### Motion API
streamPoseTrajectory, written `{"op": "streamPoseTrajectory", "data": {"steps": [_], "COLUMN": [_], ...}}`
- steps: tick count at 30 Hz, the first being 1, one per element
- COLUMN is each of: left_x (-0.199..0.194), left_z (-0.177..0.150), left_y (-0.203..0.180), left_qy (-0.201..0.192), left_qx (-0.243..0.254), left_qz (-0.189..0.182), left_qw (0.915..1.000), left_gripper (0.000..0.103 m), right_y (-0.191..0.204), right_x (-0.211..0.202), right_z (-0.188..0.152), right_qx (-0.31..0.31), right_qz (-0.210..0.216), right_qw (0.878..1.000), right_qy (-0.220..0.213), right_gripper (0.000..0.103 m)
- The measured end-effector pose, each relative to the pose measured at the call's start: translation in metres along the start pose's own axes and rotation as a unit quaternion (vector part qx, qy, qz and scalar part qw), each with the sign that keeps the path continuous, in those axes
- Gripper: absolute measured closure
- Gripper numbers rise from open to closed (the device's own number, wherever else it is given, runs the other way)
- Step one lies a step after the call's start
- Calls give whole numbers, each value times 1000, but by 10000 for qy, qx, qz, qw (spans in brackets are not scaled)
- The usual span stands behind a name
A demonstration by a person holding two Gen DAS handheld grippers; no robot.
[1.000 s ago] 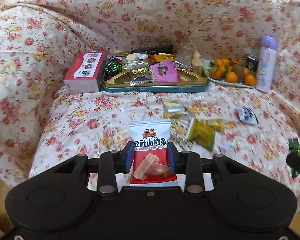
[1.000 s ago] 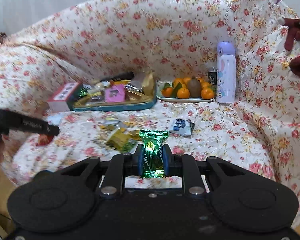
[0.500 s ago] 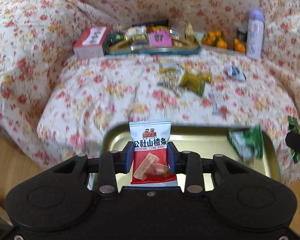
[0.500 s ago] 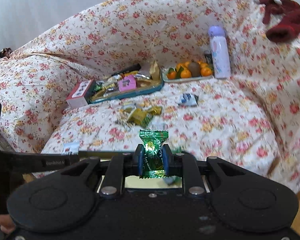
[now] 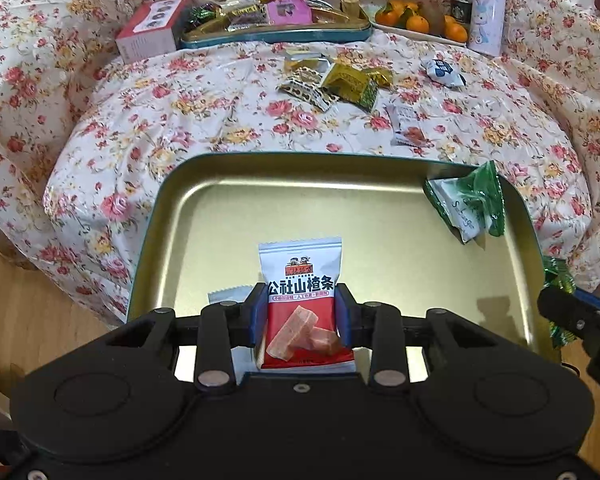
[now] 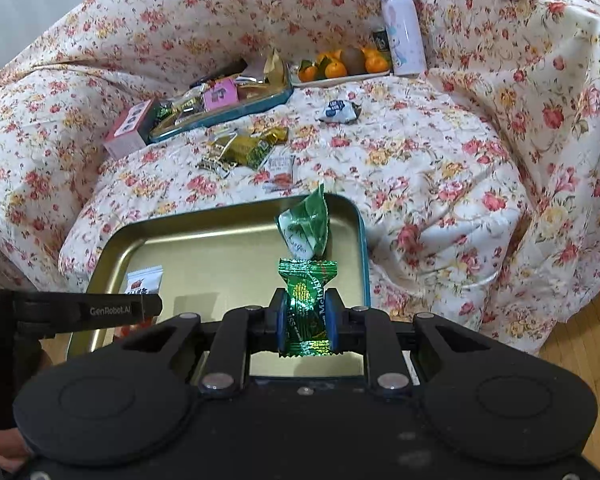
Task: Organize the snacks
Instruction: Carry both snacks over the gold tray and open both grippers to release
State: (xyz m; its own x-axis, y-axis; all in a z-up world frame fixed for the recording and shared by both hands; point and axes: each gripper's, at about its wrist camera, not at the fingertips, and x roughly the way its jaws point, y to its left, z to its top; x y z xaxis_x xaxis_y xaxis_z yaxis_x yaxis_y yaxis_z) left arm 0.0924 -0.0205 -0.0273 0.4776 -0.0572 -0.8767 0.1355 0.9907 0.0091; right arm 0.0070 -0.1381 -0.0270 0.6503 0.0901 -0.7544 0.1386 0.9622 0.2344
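Observation:
My left gripper [image 5: 301,312] is shut on a red-and-white hawthorn snack packet [image 5: 302,280], held over the near part of a gold tray with a teal rim [image 5: 308,208]. A green-and-white packet [image 5: 470,206] lies in the tray's far right corner. A white wrapper [image 5: 226,294] shows behind my left finger. My right gripper [image 6: 305,320] is shut on a shiny green candy [image 6: 306,300] over the same tray [image 6: 204,248], near its right side. The left gripper [image 6: 84,312] with its packet [image 6: 144,278] shows at the left of the right wrist view.
Loose gold and green wrappers [image 5: 336,80], a blue-white packet [image 5: 442,72] and a small packet [image 5: 406,126] lie on the floral sofa. At the back stand a second tray full of snacks [image 5: 276,28], a red box [image 5: 150,34], oranges [image 5: 416,22] and a lilac bottle [image 5: 486,8].
Both grippers have pulled back from the sofa seat and now hang over the near gold tray, each still holding its snack. The tray has come fully into view.

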Motion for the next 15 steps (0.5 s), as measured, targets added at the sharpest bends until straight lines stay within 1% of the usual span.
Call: {"op": "streamPoseTrajectory", "data": {"steps": [5,8,12,15], "left_x": [1,-1,-3,-5], "left_z": [-1,-2,-3,-4], "left_y": [0,1,3,3], "left_qy": [38,20,-2,-58], "left_qx": [-6,-7,-63,-66], "left_qz": [-27,-45,-181,-144], "left_qw": [10000,10000,9998,9999], "left_gripper": [59,56,56,56], "right_y": [5,8,9,10], "right_x": [2,2,1,2], "right_z": [1,3,6,6], "right_qx": [-81,-166,-239,-285], "right_qz": [45,62,103,87], "right_qw": [10000,9998,9997,9995], "right_qy": [18,-14,-44,-56], "right_gripper": [82,82,82,81]}}
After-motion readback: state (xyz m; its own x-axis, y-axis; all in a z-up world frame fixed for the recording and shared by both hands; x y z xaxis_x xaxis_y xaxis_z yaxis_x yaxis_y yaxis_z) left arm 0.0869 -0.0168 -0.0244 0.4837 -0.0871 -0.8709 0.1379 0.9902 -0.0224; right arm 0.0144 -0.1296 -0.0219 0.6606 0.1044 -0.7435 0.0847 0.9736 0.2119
